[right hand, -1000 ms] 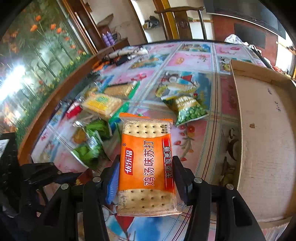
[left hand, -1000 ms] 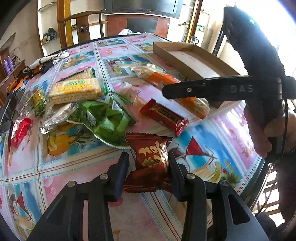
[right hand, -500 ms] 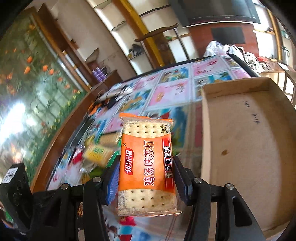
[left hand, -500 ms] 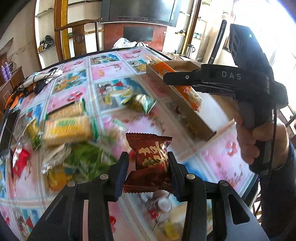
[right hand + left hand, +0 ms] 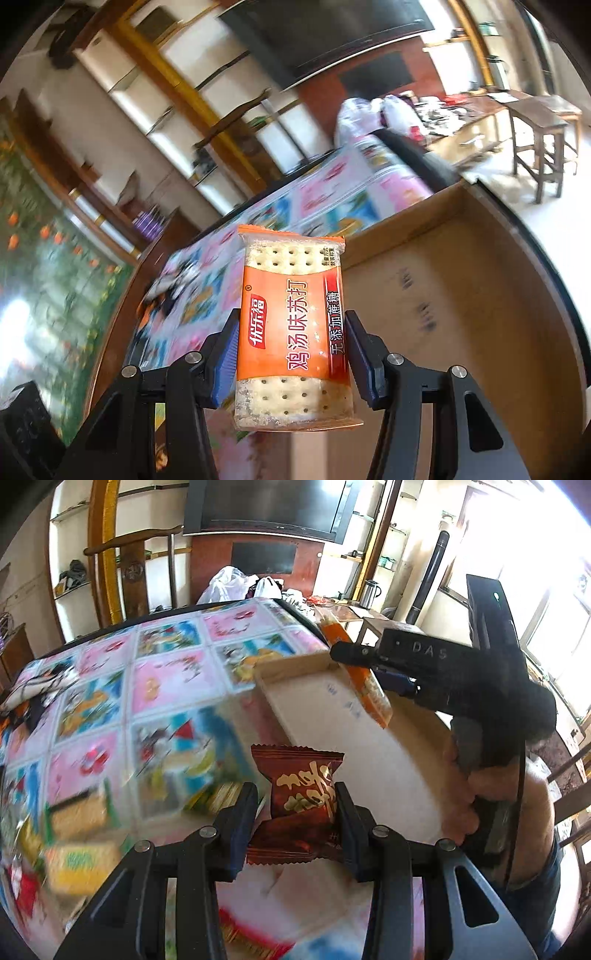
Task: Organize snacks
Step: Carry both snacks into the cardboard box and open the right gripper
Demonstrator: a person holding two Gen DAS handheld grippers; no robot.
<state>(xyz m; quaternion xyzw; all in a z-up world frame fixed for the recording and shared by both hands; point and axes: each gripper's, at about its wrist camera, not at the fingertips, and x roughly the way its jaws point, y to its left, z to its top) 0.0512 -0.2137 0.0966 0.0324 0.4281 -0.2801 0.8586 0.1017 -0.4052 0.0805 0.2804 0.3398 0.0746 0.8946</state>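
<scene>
Left gripper (image 5: pixel 295 821): jaws pinch the brown packet (image 5: pixel 300 797) by its lower half, near the tail seam — the packet stands up between the pads, clear of the table.
Brown packet risk: the wrapper is slick and puffed; a grip that low could let it slide or swing out before it is over the box.
Right gripper (image 5: pixel 291 354): jaws clamp the orange cracker pack (image 5: pixel 293 328) across its width, held upright in the air, with the box floor to its right in the right wrist view.
Cracker risk: the crackers look brittle and already crumbled at the bottom end — harder squeezing or a drop from height would likely break more.
Box (image 5: pixel 369 760): open, shallow cardboard, floor bare where seen; it sits at the table's edge, beyond the brown packet.
Box risk: the low near wall could catch a packet brought in too flat, or the light box could be shoved toward the edge.
Crowding: in the left wrist view the right gripper (image 5: pixel 354 655) hangs over the box's far part — both hands releasing there at once could collide.
Loose snacks (image 5: pixel 79 864): blurred, on the table (image 5: pixel 173 679) at left, well apart from the box.
</scene>
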